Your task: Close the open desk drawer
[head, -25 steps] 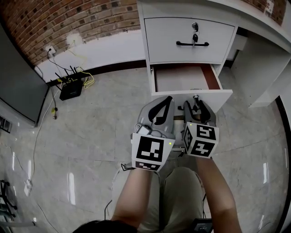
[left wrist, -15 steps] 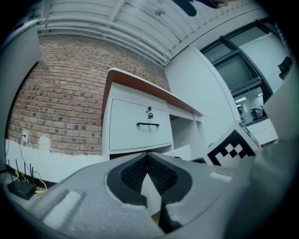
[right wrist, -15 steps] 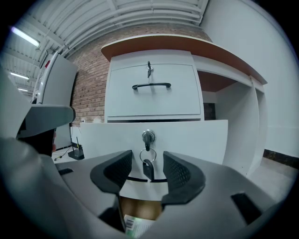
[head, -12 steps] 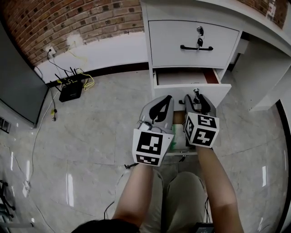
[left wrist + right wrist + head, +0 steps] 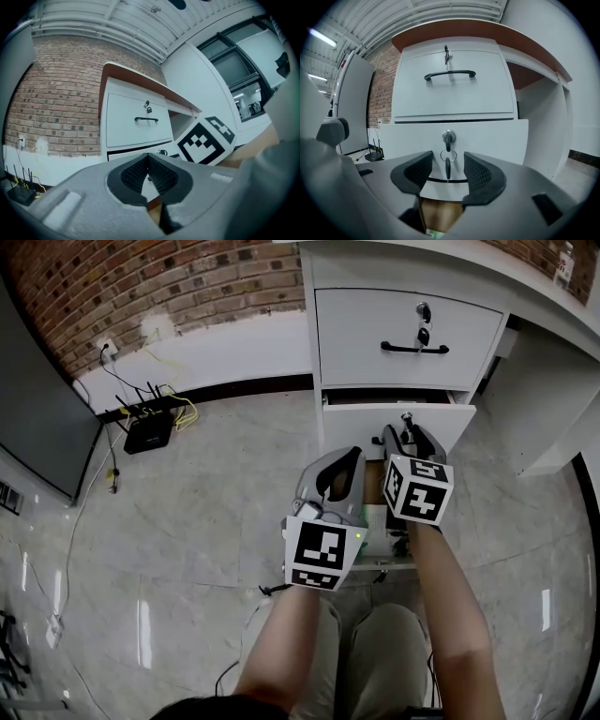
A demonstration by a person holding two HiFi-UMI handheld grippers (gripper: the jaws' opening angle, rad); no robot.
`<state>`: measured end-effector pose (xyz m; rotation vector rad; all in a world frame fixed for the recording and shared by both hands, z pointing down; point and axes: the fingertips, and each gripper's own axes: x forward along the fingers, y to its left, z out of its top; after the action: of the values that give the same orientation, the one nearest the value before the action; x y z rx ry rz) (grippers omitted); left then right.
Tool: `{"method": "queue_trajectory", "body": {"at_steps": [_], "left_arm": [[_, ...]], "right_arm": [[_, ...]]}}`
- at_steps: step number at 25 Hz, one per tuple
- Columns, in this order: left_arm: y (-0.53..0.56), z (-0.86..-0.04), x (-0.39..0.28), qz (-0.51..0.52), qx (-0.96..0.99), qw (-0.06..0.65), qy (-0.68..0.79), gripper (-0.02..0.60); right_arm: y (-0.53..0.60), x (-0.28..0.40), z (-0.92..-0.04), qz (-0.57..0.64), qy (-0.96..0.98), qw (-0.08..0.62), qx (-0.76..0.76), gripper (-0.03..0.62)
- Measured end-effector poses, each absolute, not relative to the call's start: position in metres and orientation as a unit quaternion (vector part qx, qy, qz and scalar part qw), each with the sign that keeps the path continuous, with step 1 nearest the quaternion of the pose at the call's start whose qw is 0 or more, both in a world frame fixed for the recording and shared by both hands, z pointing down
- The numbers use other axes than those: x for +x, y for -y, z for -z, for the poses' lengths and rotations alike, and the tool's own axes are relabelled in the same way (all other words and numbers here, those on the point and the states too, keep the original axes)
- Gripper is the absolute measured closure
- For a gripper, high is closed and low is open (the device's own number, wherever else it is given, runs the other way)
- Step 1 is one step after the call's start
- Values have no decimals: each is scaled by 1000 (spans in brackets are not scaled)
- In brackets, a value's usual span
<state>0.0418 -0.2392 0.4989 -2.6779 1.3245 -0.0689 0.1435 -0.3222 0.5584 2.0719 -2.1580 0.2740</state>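
1. The lower drawer (image 5: 361, 427) sits in the white desk (image 5: 422, 268) at 12 o'clock from the person, directly under the shut upper drawer (image 5: 366, 324).
2. Its long axis runs from 9 to 3 o'clock in the head view. Its front panel faces 6 o'clock, toward the person.
3. It is almost home. Only a thin dark gap shows along its top edge, and the front stands slightly proud of the upper drawer's face.
4. The front (image 5: 497, 140) is plain white, with a round lock (image 5: 448, 136) near its top centre and a key (image 5: 447, 167) hanging from a ring below it. A dark curved handle (image 5: 438, 180) shows just under the key.
5. The right gripper (image 5: 410, 439) is right up at the drawer front, whether touching it I cannot tell. Its jaws are spread, one on each side of the lock and key, pinching nothing.
6. In the right gripper view the key hangs in the gap between the two pads, at 12 o'clock from the right gripper (image 5: 447, 164).
7. The left gripper (image 5: 342, 465) is at 7 o'clock from the drawer front, a little short of it. Its jaws are pressed together at the tips, with nothing between them.
8. From the left gripper (image 5: 148, 161), the drawer's edge shows just above the closed tips at 12 o'clock.
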Motion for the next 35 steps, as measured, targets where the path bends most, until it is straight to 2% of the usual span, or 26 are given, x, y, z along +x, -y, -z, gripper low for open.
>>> {"method": "queue_trajectory", "body": {"at_steps": [22, 35], "left_arm": [[253, -504, 28, 11, -889, 53, -454, 578], [241, -500, 29, 20, -893, 74, -443, 577]], "right_arm": [[369, 144, -556, -92, 709, 62, 696, 379], [362, 149, -564, -102, 709, 82, 693, 379]]}}
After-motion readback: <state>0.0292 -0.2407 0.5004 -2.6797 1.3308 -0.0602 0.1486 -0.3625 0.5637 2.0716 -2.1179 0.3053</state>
